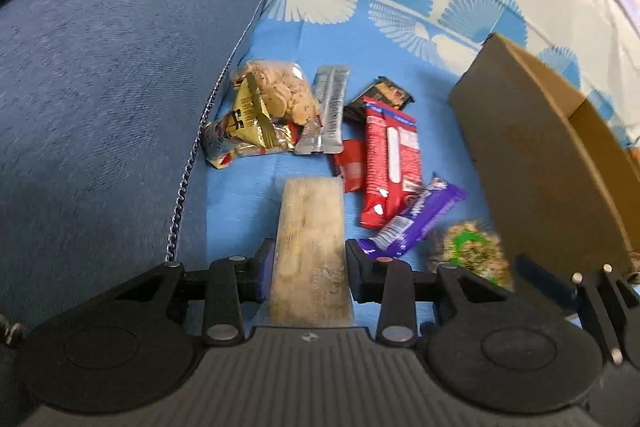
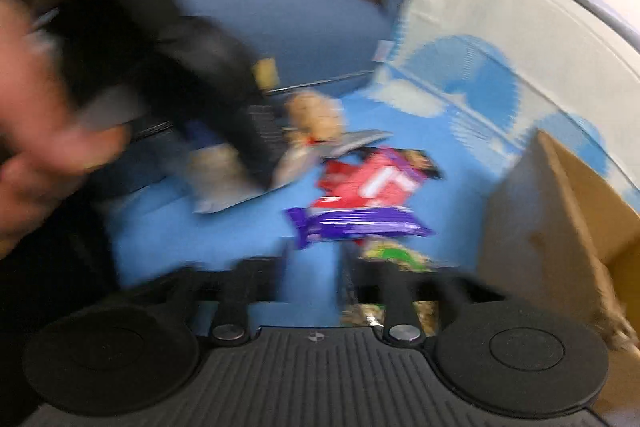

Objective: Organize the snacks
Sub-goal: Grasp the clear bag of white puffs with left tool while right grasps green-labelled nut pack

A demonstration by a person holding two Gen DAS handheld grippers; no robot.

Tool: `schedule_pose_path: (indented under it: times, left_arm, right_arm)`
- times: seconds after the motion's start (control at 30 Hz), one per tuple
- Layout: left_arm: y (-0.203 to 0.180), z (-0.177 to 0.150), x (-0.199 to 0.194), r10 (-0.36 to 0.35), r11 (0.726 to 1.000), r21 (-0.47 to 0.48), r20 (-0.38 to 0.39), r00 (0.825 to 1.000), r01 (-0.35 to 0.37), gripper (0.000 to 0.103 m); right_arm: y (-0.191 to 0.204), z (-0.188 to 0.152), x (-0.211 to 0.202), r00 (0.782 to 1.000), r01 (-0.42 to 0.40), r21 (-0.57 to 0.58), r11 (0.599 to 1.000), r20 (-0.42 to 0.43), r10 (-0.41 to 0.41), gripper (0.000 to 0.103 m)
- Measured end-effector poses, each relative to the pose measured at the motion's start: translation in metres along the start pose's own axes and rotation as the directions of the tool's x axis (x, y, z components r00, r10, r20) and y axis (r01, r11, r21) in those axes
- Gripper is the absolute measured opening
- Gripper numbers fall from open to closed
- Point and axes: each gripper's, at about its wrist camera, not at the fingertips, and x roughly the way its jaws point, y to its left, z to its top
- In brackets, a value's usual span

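Left wrist view: the left gripper (image 1: 308,267) has its 2 fingers clamped on the long sides of a tan bar (image 1: 310,251), which sticks out forward over the blue sheet (image 1: 240,195). Ahead lies the snack pile: a clear cookie bag (image 1: 282,91) on a gold packet (image 1: 244,123), a silver wrapper (image 1: 328,111) beside them, a dark packet (image 1: 386,95) behind, a red pack (image 1: 390,163) with a smaller red packet (image 1: 348,165) next to it, and a purple bar (image 1: 416,219) touching the red pack's near end. A green-labelled pouch (image 1: 468,251) lies just beside the purple bar, near the cardboard box (image 1: 532,155) at right. A blue cushion (image 1: 112,87) fills the left.

Right wrist view, heavily blurred: the right gripper (image 2: 314,267) stands fairly wide with only blue sheet (image 2: 180,239) between its fingers, so it seems to hold nothing. The purple bar (image 2: 356,225) lies just ahead, the red pack (image 2: 368,183) behind it, the green-labelled pouch (image 2: 396,255) at the right finger. The box (image 2: 560,219) is at right; a person's hand (image 2: 48,163) blurs the left.
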Motion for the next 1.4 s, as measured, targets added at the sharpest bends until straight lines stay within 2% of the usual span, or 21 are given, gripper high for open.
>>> schedule_pose_path:
  times: [0.03,0.1,0.17,0.3,0.4,0.57,0.67,0.77,0.83,0.87,0.97,1.07,1.4]
  left_arm:
    - [-0.001,-0.002,-0.002,-0.001,1.0,0.0,0.001,1.0,0.001,0.04]
    - [-0.003,-0.002,-0.001,0.004,1.0,0.005,-0.001,1.0,-0.004,0.04]
    - [-0.003,-0.001,0.003,0.008,1.0,0.0,-0.015,1.0,-0.008,0.04]
    - [0.001,0.001,0.006,0.001,1.0,-0.015,-0.024,1.0,-0.001,0.043]
    - [0.001,0.001,0.007,0.001,1.0,-0.003,-0.028,1.0,-0.002,0.05]
    - [0.0,0.002,0.016,0.006,1.0,0.004,-0.067,0.998,-0.005,0.058]
    - [0.0,0.003,0.019,0.008,1.0,0.006,-0.081,0.997,-0.008,0.06]
    - [0.001,0.003,0.021,0.009,1.0,0.005,-0.087,0.996,-0.008,0.06]
    - [0.001,0.003,0.022,0.011,1.0,0.005,-0.09,0.996,-0.01,0.06]
    - [0.0,0.003,0.021,0.012,1.0,0.006,-0.09,0.996,-0.011,0.06]
    - [0.0,0.003,0.021,0.015,1.0,0.006,-0.087,0.996,-0.014,0.06]
    - [0.001,0.003,0.02,0.015,1.0,0.004,-0.083,0.996,-0.015,0.06]
    - [0.001,0.001,0.019,0.009,1.0,0.011,-0.09,0.996,-0.008,0.06]
  right_arm:
    - [-0.005,0.001,0.0,0.999,0.033,0.047,0.998,-0.005,-0.033,0.08]
    - [-0.014,0.002,0.006,0.996,0.079,0.149,0.986,-0.049,-0.073,0.081]
    - [-0.02,0.0,0.01,0.992,0.097,0.253,0.962,-0.097,-0.075,0.081]
    - [-0.028,-0.005,0.019,0.974,0.205,0.438,0.875,-0.18,-0.138,0.087]
    - [-0.033,-0.011,0.026,0.952,0.291,0.523,0.801,-0.241,-0.189,0.093]
    - [-0.048,-0.016,0.05,0.931,0.349,0.627,0.696,-0.319,-0.179,0.098]
    - [-0.046,-0.014,0.054,0.92,0.379,0.633,0.675,-0.335,-0.203,0.098]
    - [-0.043,-0.013,0.055,0.915,0.391,0.638,0.664,-0.346,-0.206,0.093]
    - [-0.044,-0.012,0.054,0.91,0.405,0.635,0.658,-0.352,-0.22,0.081]
    - [-0.043,-0.011,0.053,0.908,0.408,0.63,0.661,-0.353,-0.224,0.081]
    - [-0.039,-0.009,0.051,0.918,0.382,0.621,0.685,-0.339,-0.205,0.08]
    - [-0.031,-0.006,0.042,0.918,0.383,0.587,0.714,-0.326,-0.225,0.078]
    - [-0.016,-0.013,0.001,0.936,0.263,0.518,0.814,-0.341,-0.086,0.08]
